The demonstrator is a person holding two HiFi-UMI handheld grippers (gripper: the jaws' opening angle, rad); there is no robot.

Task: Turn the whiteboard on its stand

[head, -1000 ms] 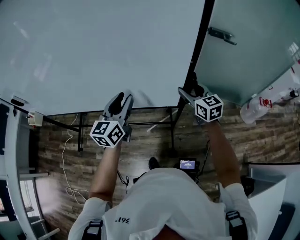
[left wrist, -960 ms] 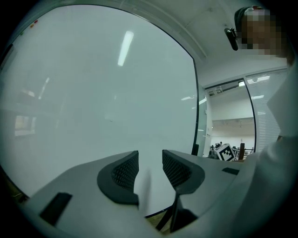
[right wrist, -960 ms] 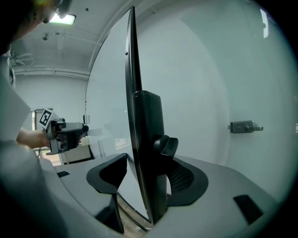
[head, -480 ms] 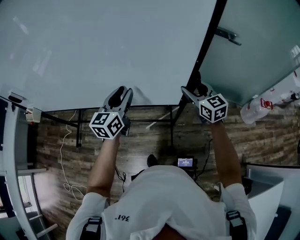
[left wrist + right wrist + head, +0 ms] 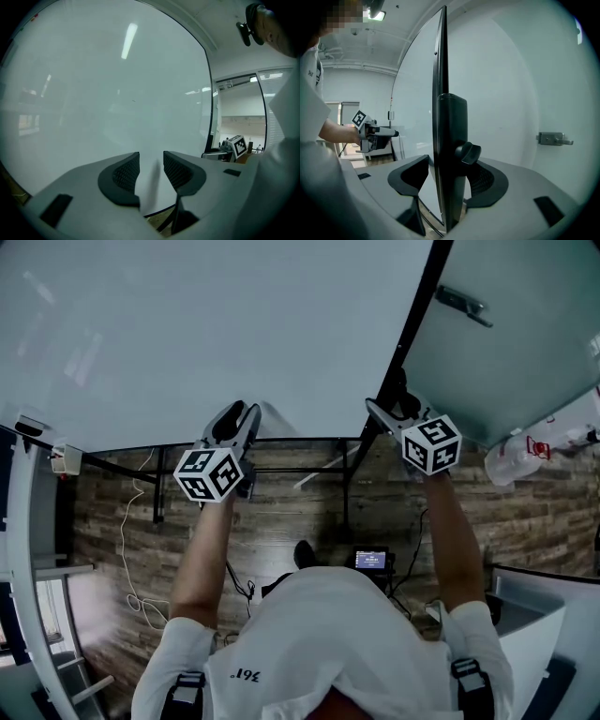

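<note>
The whiteboard (image 5: 216,324) fills the upper head view, its black side frame (image 5: 417,324) running diagonally at the right. My left gripper (image 5: 246,418) is at the board's bottom edge. In the left gripper view it (image 5: 151,171) stands open, its pads close to the board's white face (image 5: 103,93) with nothing between them. My right gripper (image 5: 394,404) sits on the side frame. In the right gripper view its jaws (image 5: 447,180) clasp the black frame (image 5: 450,164), which carries a knob (image 5: 469,152). The stand's black bars (image 5: 281,470) show below the board.
A second pale panel with a metal handle (image 5: 464,306) stands to the right, seen also as handle (image 5: 553,138). A white bottle (image 5: 525,451) lies at the right edge. On the wood floor are a cable (image 5: 136,549) and a small lit screen (image 5: 372,560).
Both grippers have crept up and forward with the board. The black side frame has shifted right in the head view. The left gripper's cube has drifted slightly left.
</note>
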